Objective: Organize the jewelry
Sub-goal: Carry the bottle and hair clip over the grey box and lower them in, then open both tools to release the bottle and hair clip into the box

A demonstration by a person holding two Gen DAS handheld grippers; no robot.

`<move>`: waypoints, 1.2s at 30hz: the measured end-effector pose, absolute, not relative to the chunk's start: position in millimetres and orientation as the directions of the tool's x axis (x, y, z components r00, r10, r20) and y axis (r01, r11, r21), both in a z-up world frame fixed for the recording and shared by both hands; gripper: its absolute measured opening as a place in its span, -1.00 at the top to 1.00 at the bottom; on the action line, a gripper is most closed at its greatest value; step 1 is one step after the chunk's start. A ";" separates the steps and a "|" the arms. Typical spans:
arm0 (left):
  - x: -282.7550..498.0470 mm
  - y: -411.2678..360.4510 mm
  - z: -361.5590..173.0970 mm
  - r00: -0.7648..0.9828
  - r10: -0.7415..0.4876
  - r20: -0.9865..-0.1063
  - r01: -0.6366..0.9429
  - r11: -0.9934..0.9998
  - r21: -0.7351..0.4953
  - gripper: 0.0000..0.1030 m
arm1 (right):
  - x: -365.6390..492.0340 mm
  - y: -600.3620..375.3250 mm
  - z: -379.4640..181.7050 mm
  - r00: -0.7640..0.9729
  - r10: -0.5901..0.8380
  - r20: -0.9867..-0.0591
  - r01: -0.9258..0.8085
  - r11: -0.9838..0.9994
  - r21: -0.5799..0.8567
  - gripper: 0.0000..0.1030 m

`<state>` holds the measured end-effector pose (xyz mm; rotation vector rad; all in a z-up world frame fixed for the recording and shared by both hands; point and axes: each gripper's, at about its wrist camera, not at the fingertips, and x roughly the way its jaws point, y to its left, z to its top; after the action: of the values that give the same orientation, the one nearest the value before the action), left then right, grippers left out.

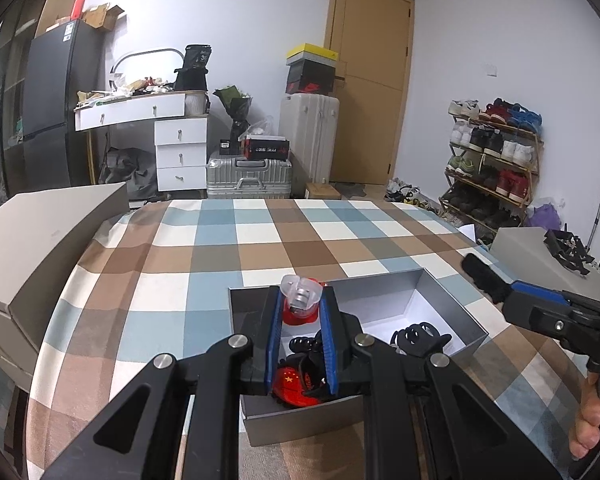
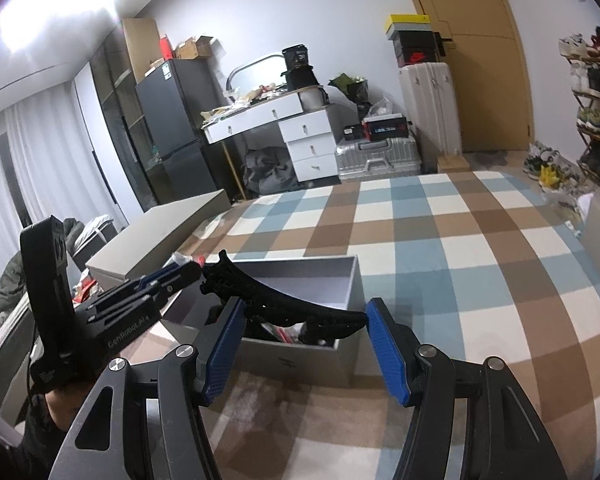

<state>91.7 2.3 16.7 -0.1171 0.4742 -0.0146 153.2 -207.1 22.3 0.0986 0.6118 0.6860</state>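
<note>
An open grey box (image 1: 452, 304) lies on the checked cloth. My left gripper (image 1: 300, 304) is shut on a clear-and-red hair clip (image 1: 301, 300) and holds it over the box's left part. Inside the box lie a black claw clip (image 1: 418, 334) and a red item with a flag print (image 1: 296, 390). In the right wrist view my right gripper (image 2: 306, 320) is wide open, with a long black curved hair clip (image 2: 284, 300) lying across the gap between its blue pads; I cannot tell if it touches them. The box (image 2: 354, 284) sits just beyond. The right gripper also shows in the left wrist view (image 1: 484, 276).
A grey box lid (image 1: 40, 240) lies at the table's left edge. Another grey box (image 1: 532, 252) with black clips (image 1: 568, 248) on it stands at the right. Behind the table are suitcases, a white dresser and a shoe rack.
</note>
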 end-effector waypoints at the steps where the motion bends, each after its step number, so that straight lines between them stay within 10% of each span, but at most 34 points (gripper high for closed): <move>1: 92.0 2.9 16.1 0.889 -0.041 -0.457 -0.014 0.993 -0.117 0.75 | 154.5 -205.0 22.1 0.605 0.622 -0.497 -0.566 0.775 0.281 -0.19; 36: 94.0 5.0 8.2 0.872 -0.025 -0.489 -0.041 0.991 -0.124 0.75 | 187.0 -167.8 3.1 0.592 0.607 -0.531 -0.563 0.782 0.266 -0.19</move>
<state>94.0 5.0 8.2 -0.1320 0.5117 0.0083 187.0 -167.8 3.1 0.0731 0.6444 0.6806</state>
